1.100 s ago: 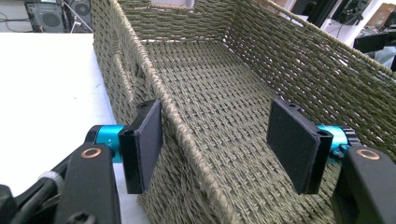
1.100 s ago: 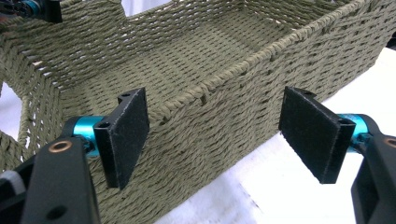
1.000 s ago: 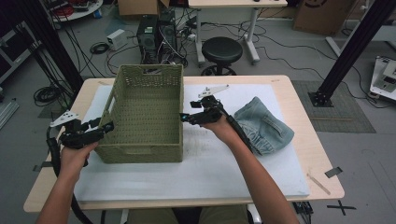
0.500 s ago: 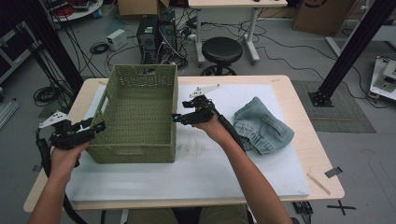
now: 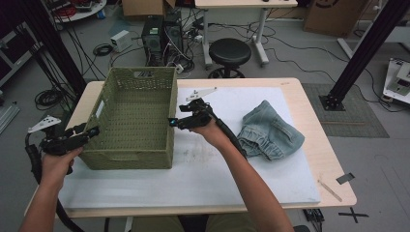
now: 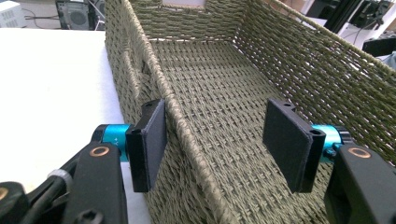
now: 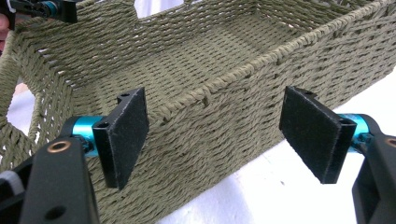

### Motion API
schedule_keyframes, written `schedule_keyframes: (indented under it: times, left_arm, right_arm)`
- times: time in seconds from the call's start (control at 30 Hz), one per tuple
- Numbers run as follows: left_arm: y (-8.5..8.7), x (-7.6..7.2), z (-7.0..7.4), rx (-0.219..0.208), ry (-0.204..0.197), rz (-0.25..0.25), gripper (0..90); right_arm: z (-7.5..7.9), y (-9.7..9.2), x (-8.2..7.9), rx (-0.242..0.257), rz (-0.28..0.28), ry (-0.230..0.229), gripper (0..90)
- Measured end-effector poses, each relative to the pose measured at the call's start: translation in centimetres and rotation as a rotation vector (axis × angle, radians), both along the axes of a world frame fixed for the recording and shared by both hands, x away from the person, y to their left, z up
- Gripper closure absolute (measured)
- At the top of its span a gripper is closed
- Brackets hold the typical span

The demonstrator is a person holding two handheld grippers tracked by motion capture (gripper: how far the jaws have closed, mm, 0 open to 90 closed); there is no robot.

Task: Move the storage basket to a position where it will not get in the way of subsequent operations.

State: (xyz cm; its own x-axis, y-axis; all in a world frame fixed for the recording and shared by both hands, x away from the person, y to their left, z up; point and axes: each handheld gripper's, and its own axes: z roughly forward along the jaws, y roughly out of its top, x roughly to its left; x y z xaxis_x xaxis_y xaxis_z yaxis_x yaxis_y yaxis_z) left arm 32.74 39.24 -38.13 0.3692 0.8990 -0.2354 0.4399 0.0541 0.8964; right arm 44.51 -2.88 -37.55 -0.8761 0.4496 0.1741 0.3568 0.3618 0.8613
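The empty olive-green woven rectangular basket (image 5: 135, 118) stands on the white foam mat (image 5: 208, 174), between your two grippers, its left wall straddled by the left gripper (image 6: 215, 140) and its right wall just ahead of the right gripper (image 7: 215, 135). The step in hand appears to be taking hold of the basket by its opposite walls in order to shift it. In the left gripper view the jaws have just been closing, yet remain apart: one pad (image 6: 149, 140) lies against the outside of the rim, the other (image 6: 287, 140) hangs free inside, so nothing is clamped. The right jaws also stand apart, both in front of the wall and short of it. The next move probably calls for you to bring the right gripper forward over its rim, then close both together. Your left forearm enters low with the gripper held level; your right arm reaches across the mat, beside the crumpled blue denim garment (image 5: 268, 133).
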Motion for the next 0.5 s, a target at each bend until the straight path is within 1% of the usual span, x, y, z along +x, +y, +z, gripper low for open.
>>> schedule_keyframes:
  times: [0.23,0.5]
  left_arm:
    - [1.1,-0.2,0.0,-0.007,0.000,0.016,40.7]
    - [2.2,-0.3,0.0,-0.009,0.011,0.036,40.9]
  right_arm:
    - [0.0,1.3,0.3,-0.002,0.015,0.004,23.1]
    - [-0.1,2.6,0.7,0.006,0.019,0.007,22.8]
